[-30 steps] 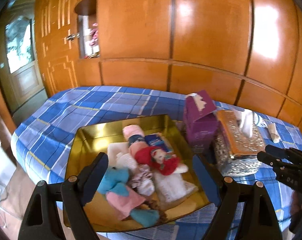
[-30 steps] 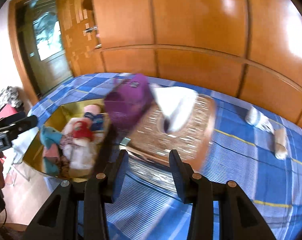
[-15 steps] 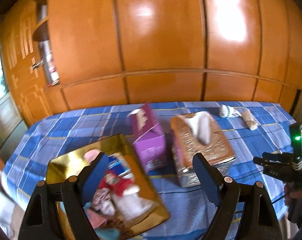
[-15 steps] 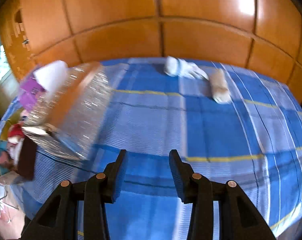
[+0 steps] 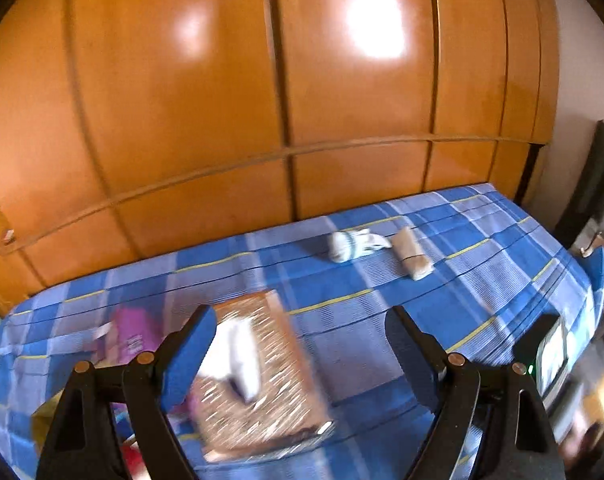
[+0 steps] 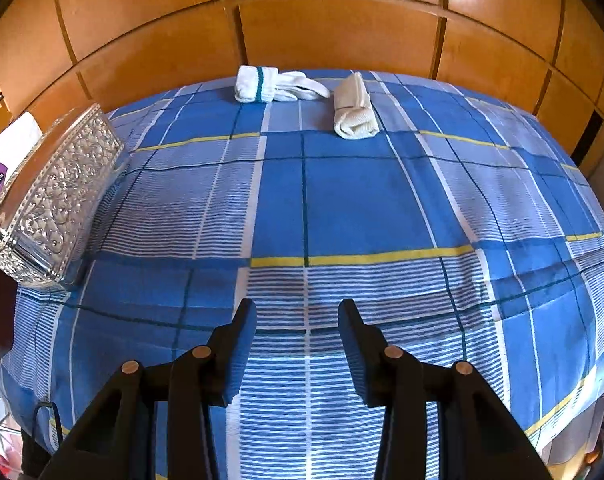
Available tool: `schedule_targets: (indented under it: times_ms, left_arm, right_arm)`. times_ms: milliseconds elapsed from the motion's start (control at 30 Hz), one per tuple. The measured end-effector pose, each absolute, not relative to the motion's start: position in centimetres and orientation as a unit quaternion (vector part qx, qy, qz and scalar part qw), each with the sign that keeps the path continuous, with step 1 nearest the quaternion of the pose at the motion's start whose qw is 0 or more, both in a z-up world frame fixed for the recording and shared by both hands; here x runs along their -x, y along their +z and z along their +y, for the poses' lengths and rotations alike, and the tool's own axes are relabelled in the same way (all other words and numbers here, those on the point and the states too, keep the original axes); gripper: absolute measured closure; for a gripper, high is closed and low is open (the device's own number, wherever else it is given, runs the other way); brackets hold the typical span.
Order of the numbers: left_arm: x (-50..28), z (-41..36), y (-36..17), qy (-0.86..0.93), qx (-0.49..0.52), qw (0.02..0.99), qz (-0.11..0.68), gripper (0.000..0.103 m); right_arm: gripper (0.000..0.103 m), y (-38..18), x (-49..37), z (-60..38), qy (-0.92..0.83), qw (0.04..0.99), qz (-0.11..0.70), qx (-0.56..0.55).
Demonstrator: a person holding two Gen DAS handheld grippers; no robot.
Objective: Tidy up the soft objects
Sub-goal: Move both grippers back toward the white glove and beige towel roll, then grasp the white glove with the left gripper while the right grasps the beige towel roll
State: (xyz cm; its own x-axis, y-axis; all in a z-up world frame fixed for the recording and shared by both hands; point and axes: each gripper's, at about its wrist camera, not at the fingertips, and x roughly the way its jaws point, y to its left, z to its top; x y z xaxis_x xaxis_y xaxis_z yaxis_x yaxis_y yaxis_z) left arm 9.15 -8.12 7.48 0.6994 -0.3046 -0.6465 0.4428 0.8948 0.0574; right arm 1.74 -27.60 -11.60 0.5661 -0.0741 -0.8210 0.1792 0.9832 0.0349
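Note:
A white rolled sock with a teal stripe (image 6: 268, 85) and a beige rolled cloth (image 6: 355, 107) lie side by side at the far edge of the blue checked tablecloth (image 6: 342, 208). They also show in the left wrist view: the sock (image 5: 352, 244), the beige roll (image 5: 412, 258). My right gripper (image 6: 297, 326) is open and empty, low over the cloth, well short of them. My left gripper (image 5: 300, 334) is open and empty above the silver tissue box (image 5: 258, 376).
The silver embossed tissue box (image 6: 56, 196) stands at the left with a purple box (image 5: 132, 334) beside it. An orange wooden panel wall (image 6: 322, 20) runs behind the table. The table's right edge drops off near dark furniture (image 5: 594, 184).
Both grippers swung right, away from the gold tray of soft toys, which has left view. The sock and beige roll now lie ahead of the right gripper. Both stayed open.

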Motion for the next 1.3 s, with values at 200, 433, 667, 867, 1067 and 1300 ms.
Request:
schedule_targets:
  times_ms: [200, 433, 667, 867, 1067, 1300]
  left_arm:
    - [-15.5, -16.6, 5.0, -0.215, -0.182, 0.884, 0.373, 0.016]
    - [-22.6, -23.3, -0.2, -0.184, -0.266, 0.851, 0.413, 0.007]
    - [-27.1, -28.6, -5.2, -0.201, -0.363, 0.812, 0.409, 0.007]
    - [-29.8, -31.2, -8.5, -0.212, -0.420, 0.789, 0.397, 0.007]
    - [-31.8, -32.0, -11.2, -0.236, -0.397, 0.773, 0.435, 0.029]
    - [-33.3, -29.5, -9.2, -0.245, -0.289, 0.793, 0.477, 0.066]
  right_arm:
    - [0.061, -12.4, -1.9, -28.1, -0.055, 0.881, 0.465, -0.071]
    - [0.061, -12.6, -2.1, -29.6, -0.039, 0.884, 0.458, -0.089]
    - [0.061, -12.7, -2.3, -31.5, -0.025, 0.886, 0.444, -0.134]
    - [0.061, -12.7, -2.4, -31.9, -0.017, 0.887, 0.438, -0.144]
    - [0.061, -12.5, -2.4, -32.6, -0.014, 0.887, 0.432, -0.161]
    - [0.061, -10.0, -3.3, -34.1, -0.004, 0.909, 0.388, -0.151]
